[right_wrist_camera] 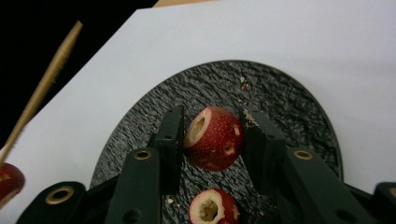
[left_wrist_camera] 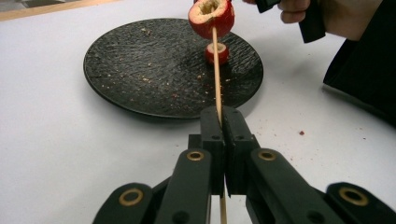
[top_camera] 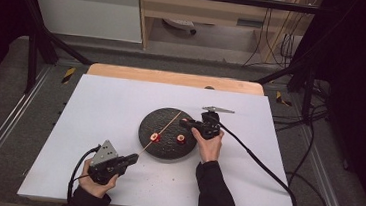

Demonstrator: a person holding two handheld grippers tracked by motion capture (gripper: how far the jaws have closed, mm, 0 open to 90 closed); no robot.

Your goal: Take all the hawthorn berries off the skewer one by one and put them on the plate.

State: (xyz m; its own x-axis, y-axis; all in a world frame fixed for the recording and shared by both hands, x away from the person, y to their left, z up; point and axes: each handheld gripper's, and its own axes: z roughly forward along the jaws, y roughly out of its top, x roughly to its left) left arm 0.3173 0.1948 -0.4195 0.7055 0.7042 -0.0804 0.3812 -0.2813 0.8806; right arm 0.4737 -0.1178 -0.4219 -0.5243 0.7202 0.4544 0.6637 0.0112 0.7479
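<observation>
High view: the wooden skewer [top_camera: 161, 131] is clamped at its near end between the closed fingers of the left gripper [top_camera: 133, 158], and one cored red fruit [top_camera: 155, 137] is threaded on it above the black plate [top_camera: 167, 119] on the white counter [top_camera: 105, 106]. A second cored fruit [right_wrist_camera: 215, 138] is pinched between the fingers of the right gripper [right_wrist_camera: 212, 135] over the plate. A third fruit [right_wrist_camera: 214, 206] is seen lying on the plate below it.

White table sheet [top_camera: 108, 126], wooden board edge [top_camera: 173, 77] at its far side; red crumbs [left_wrist_camera: 301, 133] scattered on the sheet; grey floor [top_camera: 1, 92]; black frame bars [top_camera: 35, 45]; cables [top_camera: 313, 144].
</observation>
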